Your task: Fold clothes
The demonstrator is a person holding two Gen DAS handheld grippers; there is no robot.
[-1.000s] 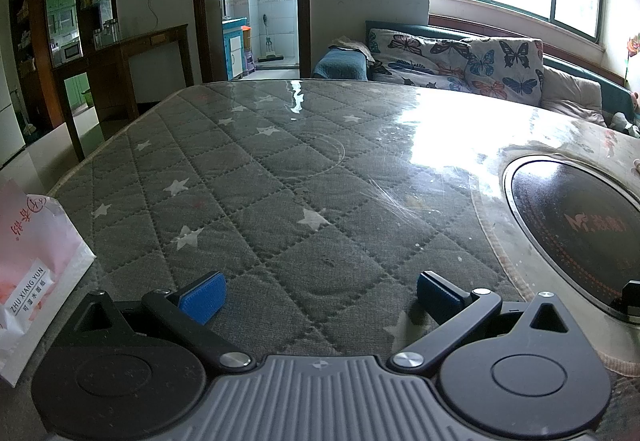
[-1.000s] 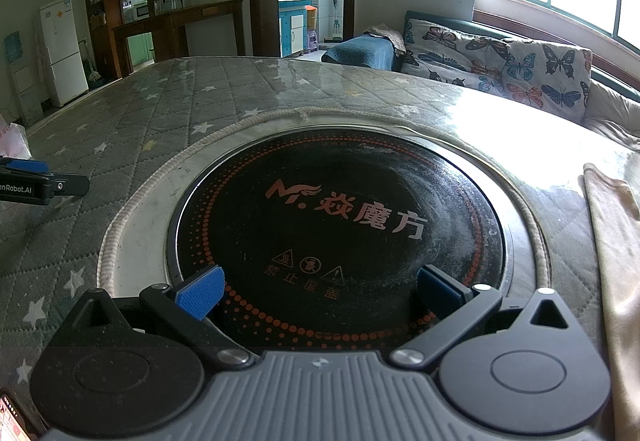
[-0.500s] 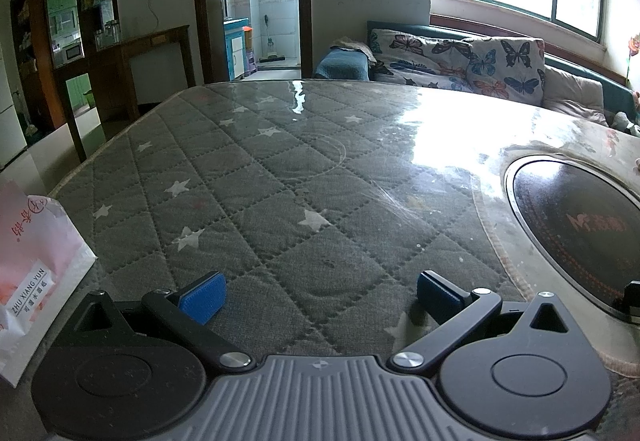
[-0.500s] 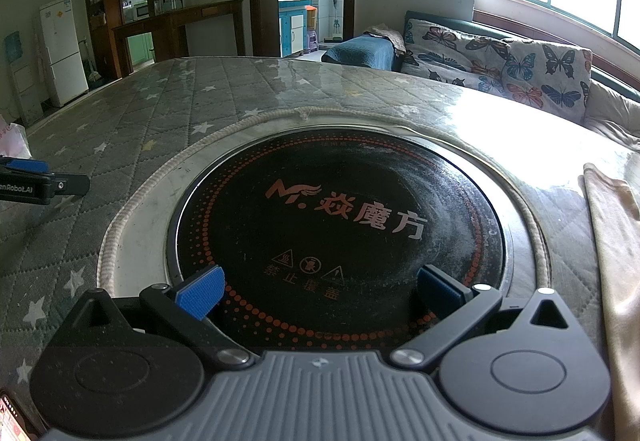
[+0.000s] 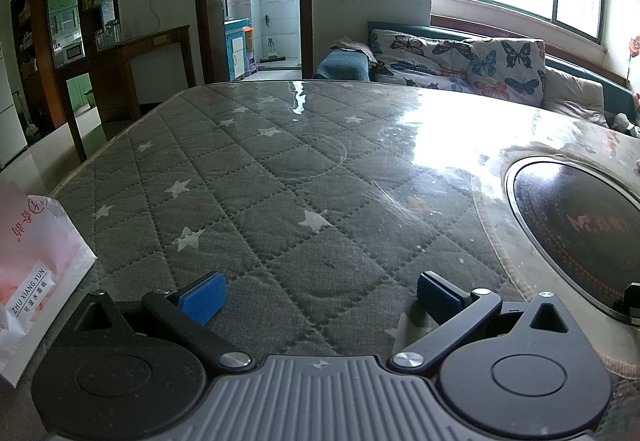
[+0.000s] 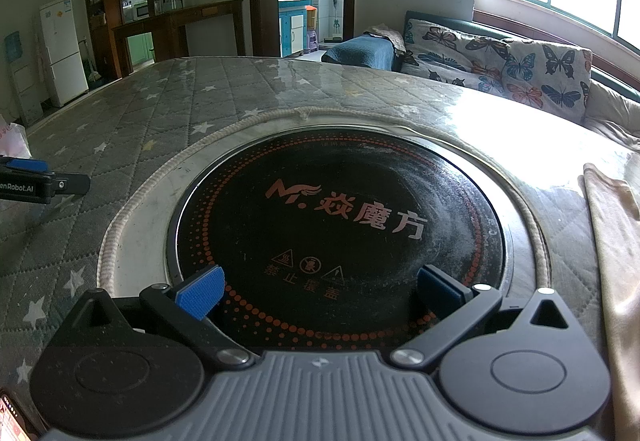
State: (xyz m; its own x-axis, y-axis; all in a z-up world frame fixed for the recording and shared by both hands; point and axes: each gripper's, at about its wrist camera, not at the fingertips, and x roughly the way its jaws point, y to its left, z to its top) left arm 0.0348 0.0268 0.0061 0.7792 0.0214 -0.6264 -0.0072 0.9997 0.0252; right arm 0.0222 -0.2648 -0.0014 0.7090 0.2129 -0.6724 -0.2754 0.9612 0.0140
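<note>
A beige garment (image 6: pixel 614 265) lies flat on the table at the far right of the right wrist view; only its left edge shows. My right gripper (image 6: pixel 318 287) is open and empty, low over the black round cooktop (image 6: pixel 340 217), left of the garment. My left gripper (image 5: pixel 318 293) is open and empty over the grey star-quilted table cover (image 5: pixel 280 177). One of its fingers (image 6: pixel 28 165) shows at the left edge of the right wrist view. No garment shows in the left wrist view.
A pink and white paper bag (image 5: pixel 36 273) stands at the table's left edge. The cooktop (image 5: pixel 580 233) sits in the table's middle. A sofa with butterfly cushions (image 5: pixel 460 57) lies beyond the table. A phone corner (image 6: pixel 12 417) shows bottom left.
</note>
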